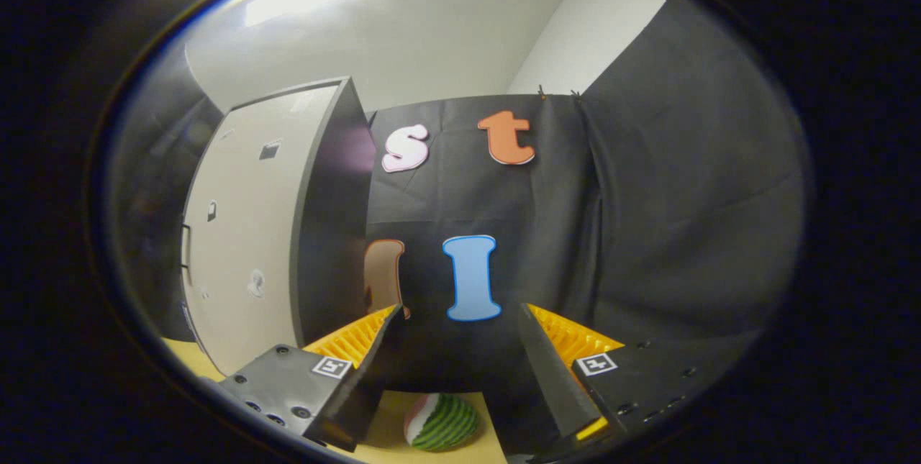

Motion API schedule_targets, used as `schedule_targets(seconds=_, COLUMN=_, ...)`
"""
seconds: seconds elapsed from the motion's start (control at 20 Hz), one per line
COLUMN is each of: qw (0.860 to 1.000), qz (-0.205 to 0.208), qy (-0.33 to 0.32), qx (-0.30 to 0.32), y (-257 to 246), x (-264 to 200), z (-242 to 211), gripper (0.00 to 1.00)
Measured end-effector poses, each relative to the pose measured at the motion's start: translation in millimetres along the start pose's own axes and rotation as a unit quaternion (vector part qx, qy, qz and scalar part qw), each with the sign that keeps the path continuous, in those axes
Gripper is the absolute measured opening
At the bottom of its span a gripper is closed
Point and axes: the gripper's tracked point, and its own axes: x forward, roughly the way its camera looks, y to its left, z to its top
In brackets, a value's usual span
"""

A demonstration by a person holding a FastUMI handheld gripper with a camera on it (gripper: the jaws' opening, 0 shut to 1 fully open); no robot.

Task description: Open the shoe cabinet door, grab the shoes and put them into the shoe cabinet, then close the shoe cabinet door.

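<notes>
The shoe cabinet (252, 234) stands tall to the left of the fingers, with a pale door face and a dark side panel. Its door looks shut, and a dark handle (185, 244) runs along the door's left edge. My gripper (460, 320) is held off the table with its fingers wide apart and nothing between them. It points at the black booth wall, to the right of the cabinet. A green, white and red striped item (440, 422), possibly a shoe, lies on the table below, between the fingers. Most of it is hidden, so I cannot tell what it is.
The light wooden table (388, 428) shows beneath the fingers and at the cabinet's foot. Black cloth walls (683, 198) close the booth behind and to the right. A white wall and ceiling rise above them.
</notes>
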Motion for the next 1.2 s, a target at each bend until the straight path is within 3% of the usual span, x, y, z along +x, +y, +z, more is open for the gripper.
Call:
schedule_targets(seconds=0.2, qw=1.000, qz=0.008, qy=0.005, qx=-0.015, y=-24.6, x=7.4, z=-62.0, gripper=0.97)
schedule_targets(seconds=0.5, qw=0.996, qz=0.004, qy=0.076, qx=-0.037, y=-59.5, x=4.8, z=-185.9, gripper=0.97)
schedule_targets(seconds=0.9, qw=0.989, qz=-0.006, qy=0.150, qx=0.000, y=-77.3, x=-29.7, z=-318.0, gripper=0.98)
schedule_targets(seconds=1.2, qw=0.987, qz=0.005, qy=0.159, qx=0.012, y=-69.4, x=-47.3, z=-343.1, gripper=0.97)
